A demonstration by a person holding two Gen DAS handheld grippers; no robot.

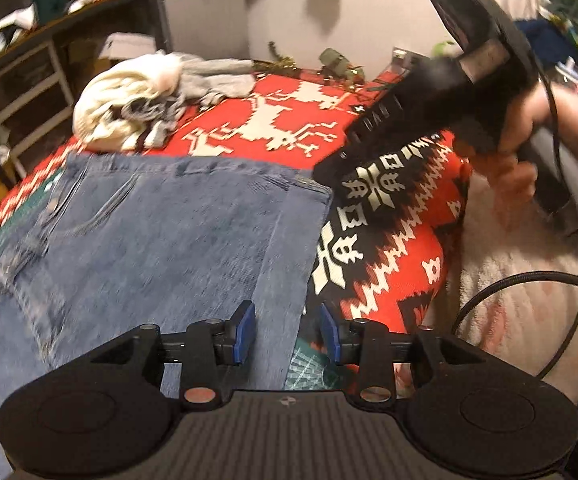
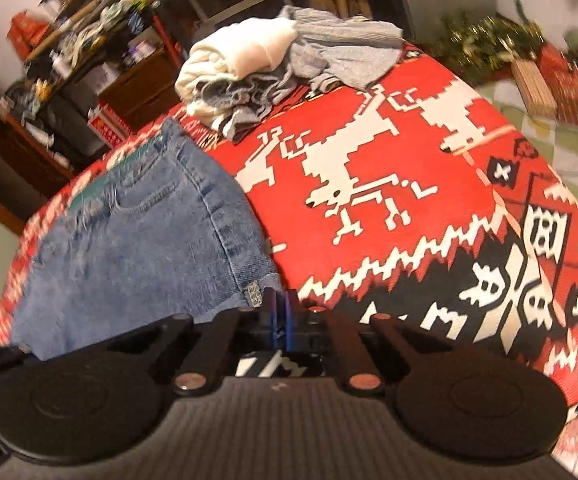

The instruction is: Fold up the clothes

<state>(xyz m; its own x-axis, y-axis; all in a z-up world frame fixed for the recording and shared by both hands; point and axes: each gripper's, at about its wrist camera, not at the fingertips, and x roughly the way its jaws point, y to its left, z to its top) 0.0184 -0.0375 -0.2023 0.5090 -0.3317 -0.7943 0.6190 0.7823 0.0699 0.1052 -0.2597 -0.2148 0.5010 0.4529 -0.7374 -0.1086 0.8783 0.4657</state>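
Jeans [image 1: 161,220], spread flat on the red patterned blanket [image 2: 369,128], a corner pinched in my right hand-held gripper [image 2: 283,312], left hand-held gripper [image 1: 287,334] open over their edge; unfolded heap of clothes [image 1: 137,96] waiting beyond.

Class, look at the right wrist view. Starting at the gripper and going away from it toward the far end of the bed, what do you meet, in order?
Right gripper → corner of the denim jeans → white reindeer pattern on the red blanket → heap of white and grey clothes → cluttered shelves.
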